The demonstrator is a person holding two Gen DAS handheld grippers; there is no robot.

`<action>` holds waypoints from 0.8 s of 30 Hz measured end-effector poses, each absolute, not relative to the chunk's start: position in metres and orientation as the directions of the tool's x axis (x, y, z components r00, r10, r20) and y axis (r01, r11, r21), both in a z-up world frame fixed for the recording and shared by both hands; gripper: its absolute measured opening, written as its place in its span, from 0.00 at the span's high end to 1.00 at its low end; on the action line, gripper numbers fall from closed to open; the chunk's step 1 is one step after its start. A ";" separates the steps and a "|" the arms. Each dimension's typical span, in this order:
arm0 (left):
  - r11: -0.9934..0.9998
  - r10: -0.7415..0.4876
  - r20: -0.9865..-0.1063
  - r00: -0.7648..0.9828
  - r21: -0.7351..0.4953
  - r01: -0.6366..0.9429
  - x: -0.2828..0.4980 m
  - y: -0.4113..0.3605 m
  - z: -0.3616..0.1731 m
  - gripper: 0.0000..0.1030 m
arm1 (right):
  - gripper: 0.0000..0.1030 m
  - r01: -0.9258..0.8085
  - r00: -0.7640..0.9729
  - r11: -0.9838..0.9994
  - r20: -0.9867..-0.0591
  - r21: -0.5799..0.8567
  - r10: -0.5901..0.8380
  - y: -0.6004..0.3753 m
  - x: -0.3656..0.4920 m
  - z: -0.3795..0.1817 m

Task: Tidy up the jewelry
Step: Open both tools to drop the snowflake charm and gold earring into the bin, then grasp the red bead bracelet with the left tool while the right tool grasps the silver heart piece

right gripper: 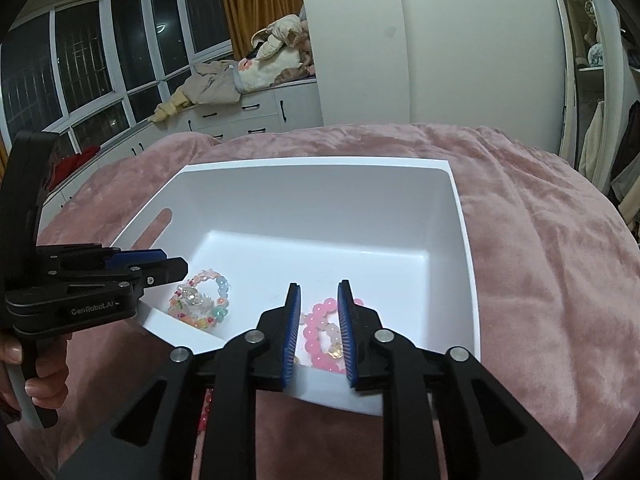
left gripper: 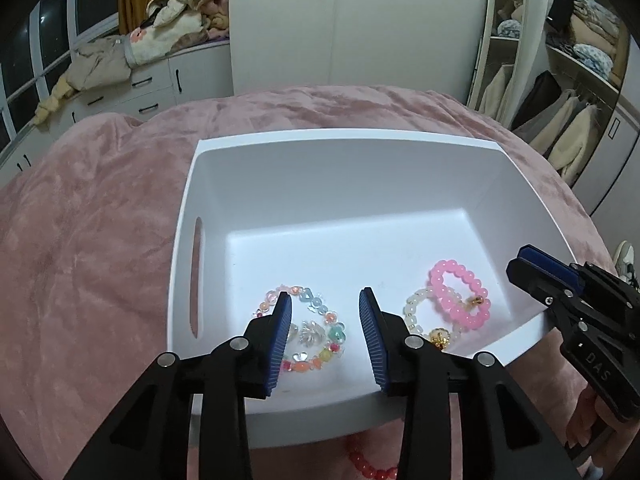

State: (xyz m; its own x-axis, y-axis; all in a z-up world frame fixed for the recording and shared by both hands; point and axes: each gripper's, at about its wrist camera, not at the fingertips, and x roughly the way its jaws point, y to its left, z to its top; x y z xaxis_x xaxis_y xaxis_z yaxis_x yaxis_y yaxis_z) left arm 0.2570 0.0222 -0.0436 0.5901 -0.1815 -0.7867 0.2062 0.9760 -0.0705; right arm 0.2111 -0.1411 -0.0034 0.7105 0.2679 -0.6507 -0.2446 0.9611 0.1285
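A white bin (left gripper: 332,140) (right gripper: 466,240) sits on a pink blanket. Inside lie a multicolour bead bracelet (left gripper: 320,316) (right gripper: 202,306), a pink bead bracelet (left gripper: 460,294) (right gripper: 320,334) and a white bead bracelet with a gold charm (left gripper: 424,320) under it. My left gripper (left gripper: 325,304) is open and empty above the bin's near edge, over the multicolour bracelet; it also shows in the right wrist view (right gripper: 168,266). My right gripper (right gripper: 319,288) is open and empty above the pink bracelet; it also shows in the left wrist view (left gripper: 520,260). A red bead bracelet (left gripper: 370,466) (right gripper: 206,408) lies on the blanket outside the bin, near me.
The pink blanket (left gripper: 88,240) (right gripper: 540,264) covers the bed around the bin. White drawers with piled clothes (left gripper: 132,52) stand behind at left. An open wardrobe (left gripper: 568,80) stands at the right.
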 end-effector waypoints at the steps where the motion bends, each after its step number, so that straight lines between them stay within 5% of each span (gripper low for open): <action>1: 0.975 -0.189 -0.785 0.590 -0.081 0.205 0.255 0.023 -0.042 0.60 | 0.73 -0.248 0.712 0.959 -0.647 0.133 0.274 -0.142 0.210 -0.003; 2: 0.975 -0.193 -0.784 0.590 -0.086 0.204 0.253 0.024 -0.041 0.59 | 0.68 -0.253 0.715 0.957 -0.640 0.140 0.282 -0.143 0.208 -0.001; 4: 0.974 -0.198 -0.777 0.597 -0.089 0.207 0.249 0.024 -0.037 0.51 | 0.29 -0.250 0.728 0.958 -0.625 0.140 0.282 -0.144 0.203 0.003; 8: 0.975 -0.194 -0.750 0.632 -0.077 0.208 0.232 0.023 -0.029 0.27 | 0.06 -0.239 0.789 0.967 -0.562 0.090 0.248 -0.144 0.181 0.015; 16: 0.969 -0.230 -0.713 0.662 -0.107 0.221 0.193 0.029 -0.018 0.19 | 0.05 -0.266 0.809 0.957 -0.511 0.118 0.288 -0.154 0.148 0.027; 24: 0.965 -0.251 -0.714 0.654 -0.134 0.225 0.147 0.035 -0.039 0.19 | 0.05 -0.363 0.693 0.923 -0.625 0.131 0.361 -0.142 0.126 0.003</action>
State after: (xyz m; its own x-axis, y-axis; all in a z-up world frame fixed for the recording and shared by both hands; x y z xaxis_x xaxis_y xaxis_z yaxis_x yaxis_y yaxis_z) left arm 0.1475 0.0353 -0.0388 0.6535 -0.2515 -0.7139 0.2249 0.9651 -0.1340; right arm 0.1262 -0.1422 0.0026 0.6926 0.3610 -0.6245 -0.3631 0.9225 0.1306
